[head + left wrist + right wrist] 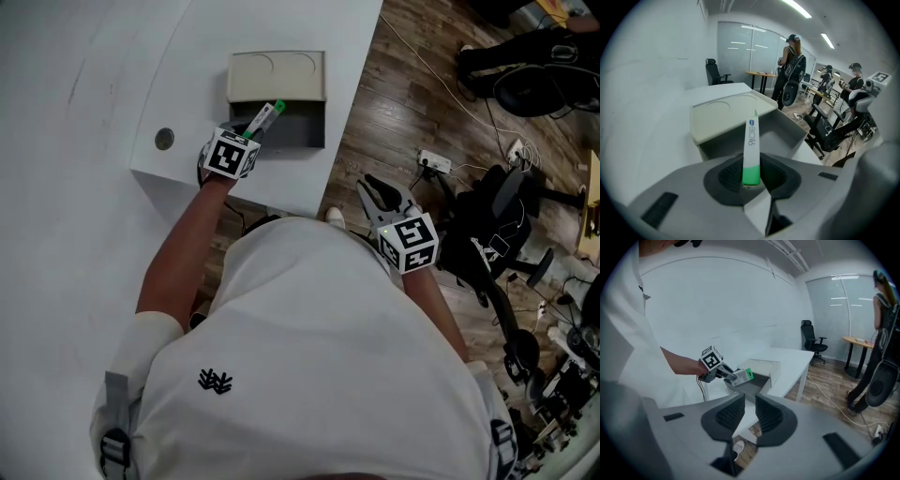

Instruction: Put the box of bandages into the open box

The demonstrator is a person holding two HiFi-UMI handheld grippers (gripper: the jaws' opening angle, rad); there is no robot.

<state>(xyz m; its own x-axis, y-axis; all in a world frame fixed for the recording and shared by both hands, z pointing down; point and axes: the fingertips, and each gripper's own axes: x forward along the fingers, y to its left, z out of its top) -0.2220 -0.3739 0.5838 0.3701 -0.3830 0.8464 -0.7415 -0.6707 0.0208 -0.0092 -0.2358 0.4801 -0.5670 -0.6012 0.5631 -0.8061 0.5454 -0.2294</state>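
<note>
My left gripper (253,129) is shut on the box of bandages (265,116), a flat white box with a green end. It holds that box tilted over the near edge of the open grey box (292,128), whose beige lid (277,75) lies folded back behind it. In the left gripper view the box of bandages (751,150) stands edge-on between the pads, pointing at the grey hollow (780,133). My right gripper (380,199) hangs off the table over the wooden floor. Its jaws (749,414) stand a little apart with nothing between them.
The white table (112,84) has a round cable hole (165,139) left of the box, and its right edge runs close by. On the floor lie a power strip (434,161) and cables beside black office chairs (497,230). People (790,70) stand in the background.
</note>
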